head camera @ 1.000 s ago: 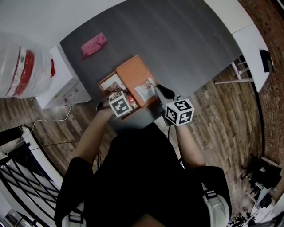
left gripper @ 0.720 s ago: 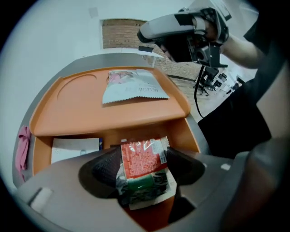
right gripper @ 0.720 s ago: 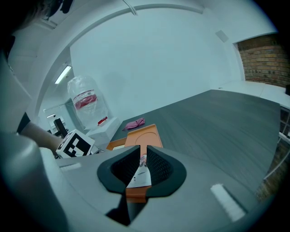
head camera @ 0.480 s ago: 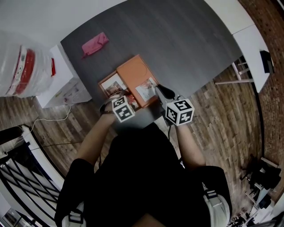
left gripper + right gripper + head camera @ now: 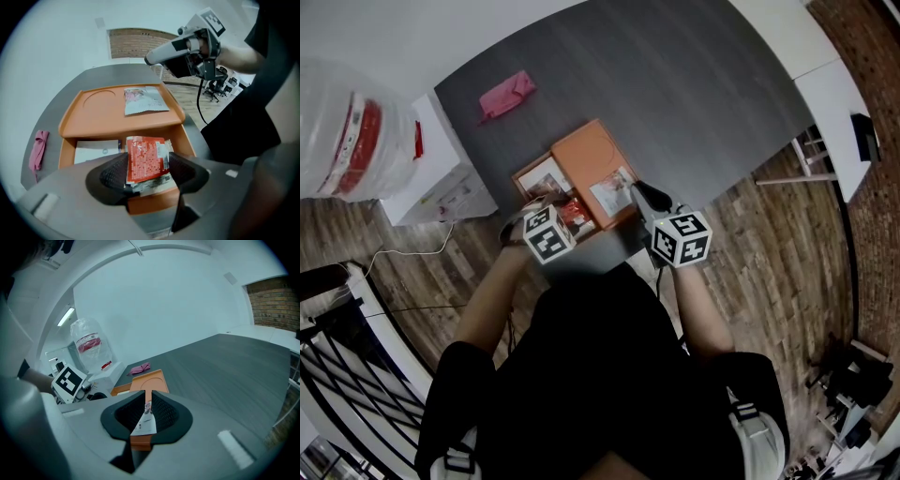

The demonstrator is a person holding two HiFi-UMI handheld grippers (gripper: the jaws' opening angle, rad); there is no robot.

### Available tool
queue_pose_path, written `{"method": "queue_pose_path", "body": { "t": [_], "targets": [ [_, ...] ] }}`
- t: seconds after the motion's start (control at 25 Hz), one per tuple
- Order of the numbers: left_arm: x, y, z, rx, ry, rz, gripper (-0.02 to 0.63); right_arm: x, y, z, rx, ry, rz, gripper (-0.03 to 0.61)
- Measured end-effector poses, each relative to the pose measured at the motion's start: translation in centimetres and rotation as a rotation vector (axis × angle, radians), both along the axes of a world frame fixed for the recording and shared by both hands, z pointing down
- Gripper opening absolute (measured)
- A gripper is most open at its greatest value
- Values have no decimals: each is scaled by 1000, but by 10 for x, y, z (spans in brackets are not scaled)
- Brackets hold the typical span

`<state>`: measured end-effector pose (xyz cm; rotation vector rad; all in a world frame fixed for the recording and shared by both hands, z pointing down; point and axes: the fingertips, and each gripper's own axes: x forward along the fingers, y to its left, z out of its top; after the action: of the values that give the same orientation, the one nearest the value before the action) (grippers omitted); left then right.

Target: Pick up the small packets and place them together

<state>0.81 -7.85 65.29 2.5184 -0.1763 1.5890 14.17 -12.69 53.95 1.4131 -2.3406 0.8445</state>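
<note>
Closing left hand-held gripper (image 5: 148,165) clamps red packet (image 5: 145,151) lengthwise along jaws; right hand-held gripper (image 5: 148,398) pinches white packet (image 5: 145,424).

White packet (image 5: 96,151) half beneath orange tray (image 5: 108,112)

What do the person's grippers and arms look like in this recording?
The left gripper and right gripper both have grey bodies and black, ribbed jaw pads. Each carries a white cube printed with black square markers. A black cable hangs from the right one. The person wears a black short-sleeved top, with the forearms uncovered.
</note>
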Motion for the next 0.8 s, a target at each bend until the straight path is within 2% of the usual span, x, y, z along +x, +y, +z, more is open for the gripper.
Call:
{"method": "queue_pose_path", "body": {
  "t": [0.44, 0.64, 0.8],
  "targets": [
    [-23, -38, -42, 67, 112, -171, 257, -15, -6, -5, 17, -4, -49, 43],
    [-18, -57, -55, 81, 162, -235, 250, -21, -11, -6, 23, -6, -72, 43],
    [-5, -78, -59, 84, 185, -244, 249, -23, -17, -6, 22, -1, -80, 43]
  ]
}}
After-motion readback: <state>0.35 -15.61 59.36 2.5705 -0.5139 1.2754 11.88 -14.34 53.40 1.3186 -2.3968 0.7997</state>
